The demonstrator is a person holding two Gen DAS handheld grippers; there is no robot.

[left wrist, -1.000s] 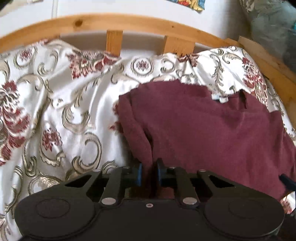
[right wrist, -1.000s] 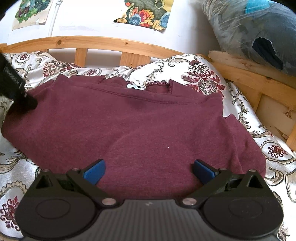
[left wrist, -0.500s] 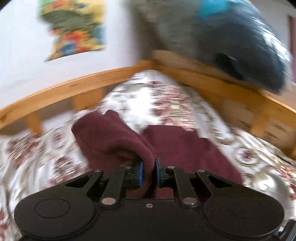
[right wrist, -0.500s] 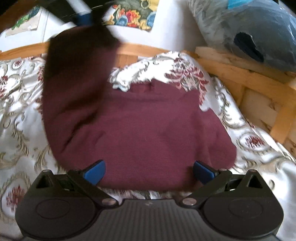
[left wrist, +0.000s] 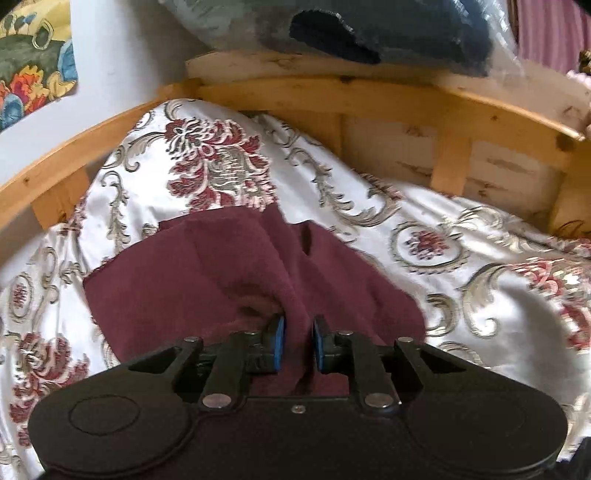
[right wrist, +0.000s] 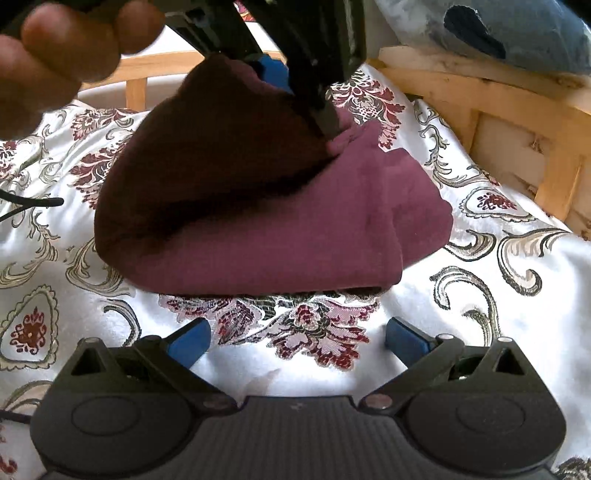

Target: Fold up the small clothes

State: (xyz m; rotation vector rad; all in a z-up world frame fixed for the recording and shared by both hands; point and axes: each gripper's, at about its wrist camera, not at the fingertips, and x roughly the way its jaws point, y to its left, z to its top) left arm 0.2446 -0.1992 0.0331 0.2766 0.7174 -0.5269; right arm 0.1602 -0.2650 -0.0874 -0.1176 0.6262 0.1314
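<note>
A maroon garment (right wrist: pixel 280 229) lies on a white bedspread with red and gold floral pattern (right wrist: pixel 498 295). Its left part is lifted and draped over toward the right. My left gripper (left wrist: pixel 295 345) is shut on a fold of the maroon garment (left wrist: pixel 207 273); it also shows from above in the right wrist view (right wrist: pixel 314 107), held by a hand (right wrist: pixel 62 48). My right gripper (right wrist: pixel 295 339) is open and empty, low over the bedspread in front of the garment's near edge.
A wooden bed frame (right wrist: pixel 491 107) runs along the back and right. A blue-grey bundle in plastic (right wrist: pixel 517 29) rests on the frame at the upper right. A black cable (right wrist: pixel 33 205) lies on the bedspread at the left.
My left gripper has lifted the garment's left side and carried it up and over to the right. My right gripper has drawn back from the garment's near edge, still open.
</note>
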